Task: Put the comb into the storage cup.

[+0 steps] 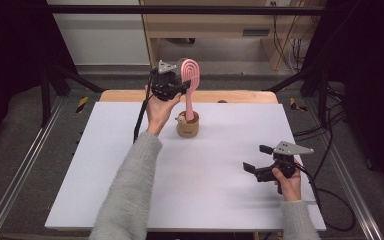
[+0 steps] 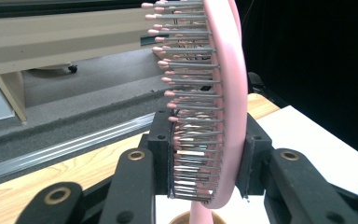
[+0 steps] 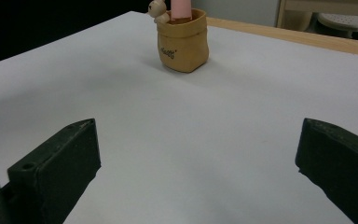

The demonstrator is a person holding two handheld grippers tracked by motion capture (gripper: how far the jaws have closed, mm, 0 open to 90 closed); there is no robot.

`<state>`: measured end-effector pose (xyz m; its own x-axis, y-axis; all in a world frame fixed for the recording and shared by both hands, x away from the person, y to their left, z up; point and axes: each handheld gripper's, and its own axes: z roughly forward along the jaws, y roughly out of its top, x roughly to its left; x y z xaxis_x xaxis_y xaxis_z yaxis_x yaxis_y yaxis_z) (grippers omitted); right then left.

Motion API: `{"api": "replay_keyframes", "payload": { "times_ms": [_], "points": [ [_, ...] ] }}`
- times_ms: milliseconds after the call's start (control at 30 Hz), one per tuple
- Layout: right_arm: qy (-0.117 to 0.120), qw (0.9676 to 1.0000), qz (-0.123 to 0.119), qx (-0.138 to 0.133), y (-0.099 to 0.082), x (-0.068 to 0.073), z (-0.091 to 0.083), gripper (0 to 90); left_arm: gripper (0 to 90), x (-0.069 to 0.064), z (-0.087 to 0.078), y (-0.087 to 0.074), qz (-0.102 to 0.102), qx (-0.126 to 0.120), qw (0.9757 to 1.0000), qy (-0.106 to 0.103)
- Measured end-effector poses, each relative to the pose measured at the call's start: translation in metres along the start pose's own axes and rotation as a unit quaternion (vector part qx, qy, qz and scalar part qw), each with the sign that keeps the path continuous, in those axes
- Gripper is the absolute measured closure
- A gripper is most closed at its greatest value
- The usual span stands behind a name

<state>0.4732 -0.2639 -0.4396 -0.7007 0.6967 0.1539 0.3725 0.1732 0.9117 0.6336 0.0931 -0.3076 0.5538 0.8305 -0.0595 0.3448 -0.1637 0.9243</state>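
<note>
left hand-held gripper (image 1: 182, 86) clenches upright pink hairbrush (image 1: 189, 80), handle down in pot (image 1: 187, 126); right hand-held gripper (image 1: 258, 158) released.

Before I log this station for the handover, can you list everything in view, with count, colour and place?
Hairbrush: one, pink with grey pink-tipped bristles, upright, handle down in the pot, head clamped in the left claw.
Pot: one, tan, small bear figure at its rim, far middle of the table.
Table: one, white top with a wooden far edge.
Shelf unit: one, pale wood, beyond the table.
Left claw: one, black, shut on the brush head, raised above the pot.
Right claw: one, black, jaws open, over the table's near right.
Sleeves: two, grey.
</note>
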Motion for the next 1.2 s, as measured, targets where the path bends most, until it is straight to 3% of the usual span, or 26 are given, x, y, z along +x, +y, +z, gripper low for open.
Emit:
{"api": "replay_keyframes", "payload": {
  "times_ms": [1200],
  "points": [
    [0.0, 1.0, -0.002, 0.002, -0.001, 0.0, 0.001, 0.3, 64.0, -0.01, 0.011, -0.034, 0.046, 0.011, 0.9989, -0.008]
  ]
}}
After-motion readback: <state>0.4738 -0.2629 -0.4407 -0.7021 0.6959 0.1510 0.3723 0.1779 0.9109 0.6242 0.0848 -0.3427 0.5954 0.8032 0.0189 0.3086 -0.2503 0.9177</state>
